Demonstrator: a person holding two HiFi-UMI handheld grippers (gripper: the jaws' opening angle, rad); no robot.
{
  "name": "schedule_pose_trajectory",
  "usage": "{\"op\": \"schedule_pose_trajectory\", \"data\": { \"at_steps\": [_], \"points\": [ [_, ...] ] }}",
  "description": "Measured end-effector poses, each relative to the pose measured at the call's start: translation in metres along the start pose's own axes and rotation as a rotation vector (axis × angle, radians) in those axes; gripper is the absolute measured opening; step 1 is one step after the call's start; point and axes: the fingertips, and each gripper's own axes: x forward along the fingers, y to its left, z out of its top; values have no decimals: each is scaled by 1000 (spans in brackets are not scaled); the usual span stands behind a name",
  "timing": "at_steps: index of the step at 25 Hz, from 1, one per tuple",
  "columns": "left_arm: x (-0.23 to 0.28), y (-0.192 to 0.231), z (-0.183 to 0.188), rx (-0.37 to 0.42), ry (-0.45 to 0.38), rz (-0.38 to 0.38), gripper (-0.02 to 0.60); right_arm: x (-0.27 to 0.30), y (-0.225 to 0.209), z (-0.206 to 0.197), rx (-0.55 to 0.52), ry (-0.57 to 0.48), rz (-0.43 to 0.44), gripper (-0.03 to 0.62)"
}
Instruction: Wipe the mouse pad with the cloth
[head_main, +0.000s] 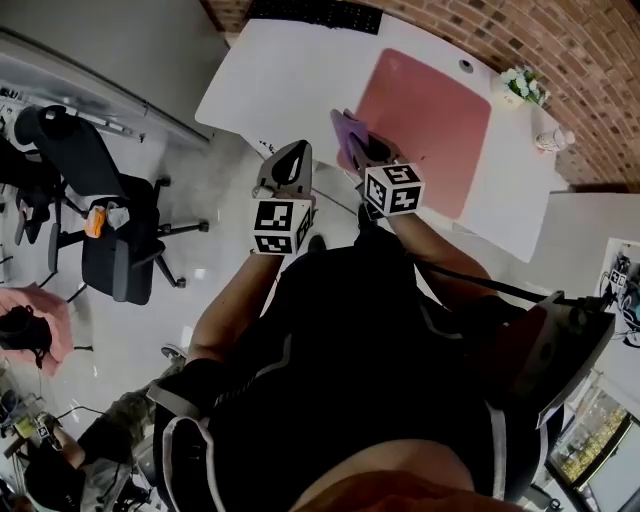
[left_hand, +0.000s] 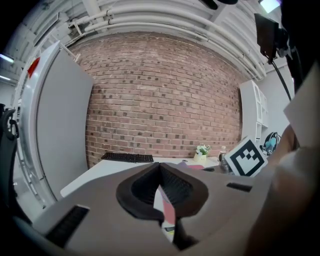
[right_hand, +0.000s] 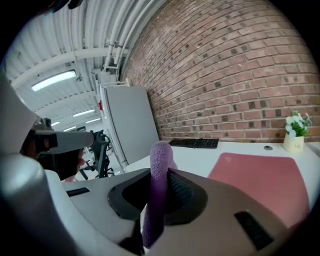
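**Both tongs at the near edge of the white surface**

Seen from above, a person in a black top holds the left tongs (head_main: 296, 152) and the right tongs (head_main: 362, 150) side by side. Each carries a cube with square markers. A purple cloth (head_main: 346, 130) sticks out at the tips of the right tongs, over the near left corner of the pink mouse pad (head_main: 430, 130). The pad lies flat on the white surface (head_main: 290, 70). A dark keyboard (head_main: 315, 12) sits at the far edge by the brick wall (head_main: 590, 50). A small flowerpot (head_main: 525, 85) and a bottle (head_main: 553, 138) stand to the right of the pad. A black office chair (head_main: 110, 225) stands on the floor to the left.
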Motion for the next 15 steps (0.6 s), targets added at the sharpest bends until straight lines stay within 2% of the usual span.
{"op": "schedule_pose_trajectory", "data": {
  "at_steps": [4, 8, 15],
  "points": [
    [6, 7, -8, -17, 31, 37, 3, 32, 12, -19, -27, 58, 64, 58],
    [7, 14, -22, -36, 59, 52, 3, 56, 20, -43, -21, 98, 92, 59],
    [6, 18, -31, -59, 96, 92, 3, 70, -3, -79, 68, 159, 42, 58]
  ]
}}
